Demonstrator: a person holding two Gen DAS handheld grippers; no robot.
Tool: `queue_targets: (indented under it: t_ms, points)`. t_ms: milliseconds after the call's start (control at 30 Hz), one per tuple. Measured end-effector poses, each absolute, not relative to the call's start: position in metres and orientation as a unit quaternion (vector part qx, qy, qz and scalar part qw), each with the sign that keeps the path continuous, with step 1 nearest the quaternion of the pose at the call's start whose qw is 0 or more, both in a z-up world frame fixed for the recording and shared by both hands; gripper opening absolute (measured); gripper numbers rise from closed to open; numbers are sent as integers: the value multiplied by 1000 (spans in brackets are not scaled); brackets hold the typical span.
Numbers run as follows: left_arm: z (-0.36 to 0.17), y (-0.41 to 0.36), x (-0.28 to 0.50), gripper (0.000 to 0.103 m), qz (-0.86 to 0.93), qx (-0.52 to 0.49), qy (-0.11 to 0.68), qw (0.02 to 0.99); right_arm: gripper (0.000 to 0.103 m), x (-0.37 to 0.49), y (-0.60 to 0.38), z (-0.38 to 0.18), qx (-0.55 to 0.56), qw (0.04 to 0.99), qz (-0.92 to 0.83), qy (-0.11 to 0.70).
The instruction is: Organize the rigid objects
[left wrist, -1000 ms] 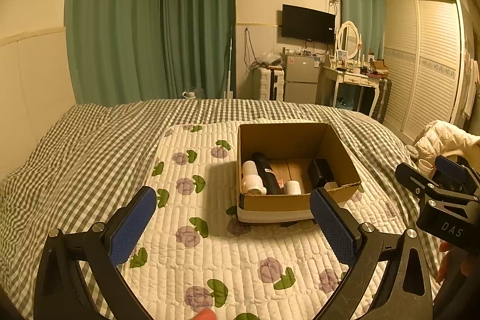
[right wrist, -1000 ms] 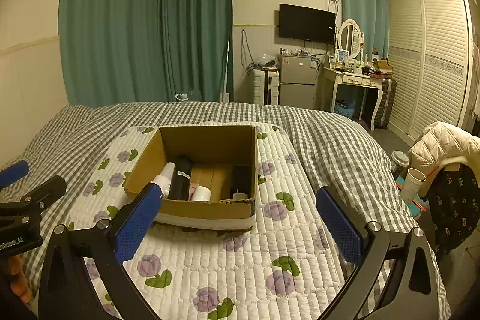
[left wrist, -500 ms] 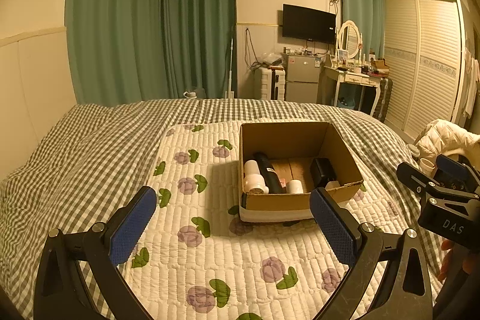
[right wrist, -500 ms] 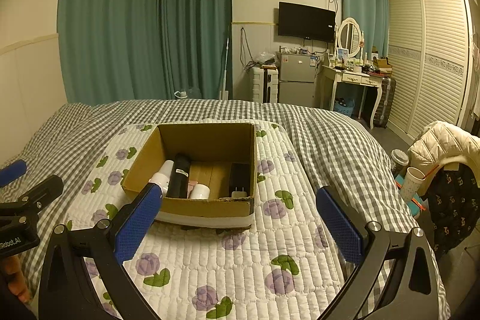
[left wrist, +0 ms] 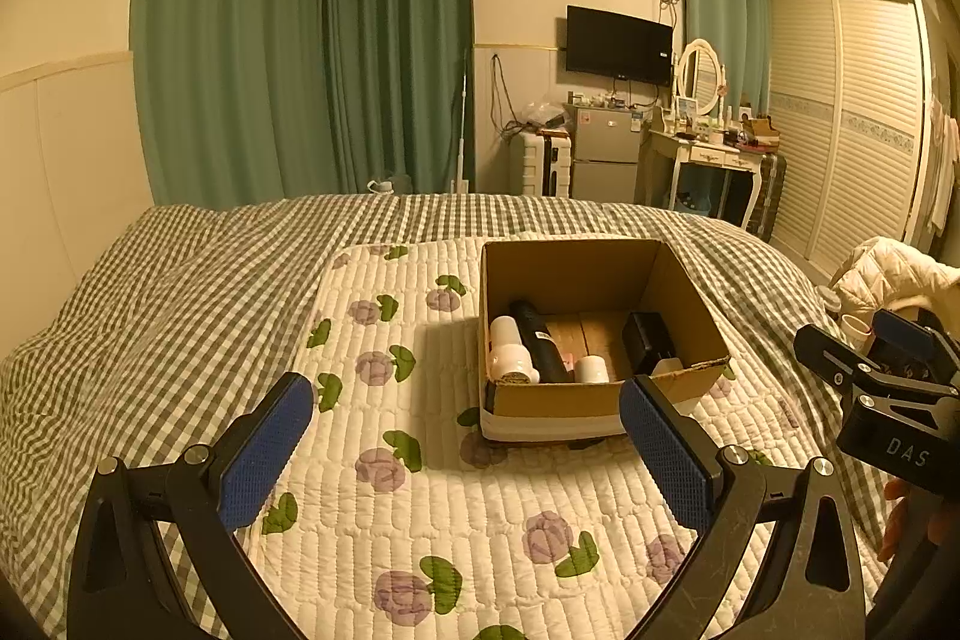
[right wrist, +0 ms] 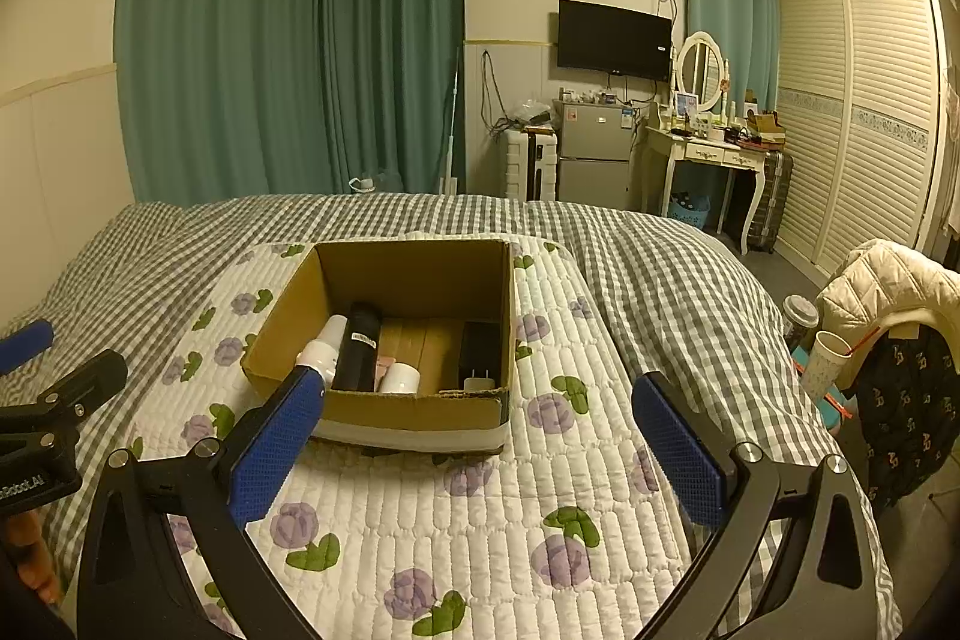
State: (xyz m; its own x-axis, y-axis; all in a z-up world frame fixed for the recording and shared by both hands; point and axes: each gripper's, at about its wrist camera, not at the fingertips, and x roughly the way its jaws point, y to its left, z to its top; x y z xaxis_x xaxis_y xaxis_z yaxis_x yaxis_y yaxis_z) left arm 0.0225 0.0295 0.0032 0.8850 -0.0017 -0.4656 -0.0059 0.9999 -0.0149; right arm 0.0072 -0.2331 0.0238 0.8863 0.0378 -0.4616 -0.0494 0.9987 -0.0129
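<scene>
1. Left hand-held gripper [left wrist: 465, 436]: jaws spread wide, nothing between them. It hangs over the floral quilted mat [left wrist: 420, 490], short of the box.
2. Right hand-held gripper [right wrist: 474, 439]: also spread wide and empty, held above the same mat, near the box's front wall.
3. Cardboard box [left wrist: 564, 403]: open-topped, sits on the mat, which lies on the checked bedspread [left wrist: 180, 292]. In the left wrist view it is ahead and to the right; in the right wrist view, ahead and to the left.
4. Box contents, left to right: white bottle [left wrist: 510, 349] lying along the left wall; black cylinder [left wrist: 537, 340] lying just beside it, touching or nearly so; small white jar [left wrist: 591, 369] near the front wall; black charger block [left wrist: 645, 343] on the right side, with plug prongs visible in the right wrist view [right wrist: 478, 374].
5. Something pink shows between cylinder and jar in the right wrist view; too small to identify.
6. Bare wood-coloured box floor shows between jar and charger.
7. Each gripper's body appears at the edge of the other's view, well apart from the box.
8. Background: green curtains [right wrist: 288, 40], wall television [right wrist: 613, 39], white dressing desk [right wrist: 711, 154].
</scene>
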Motion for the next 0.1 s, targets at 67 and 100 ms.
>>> queue_targets:
  t_ms: [67,100]
  points:
    - [2,29,23,103,-2,-9,240,971,103,7,-234,23,-12,971,22,238]
    - [1,29,23,103,-3,-6,241,971,103,7,-234,23,-13,971,23,238]
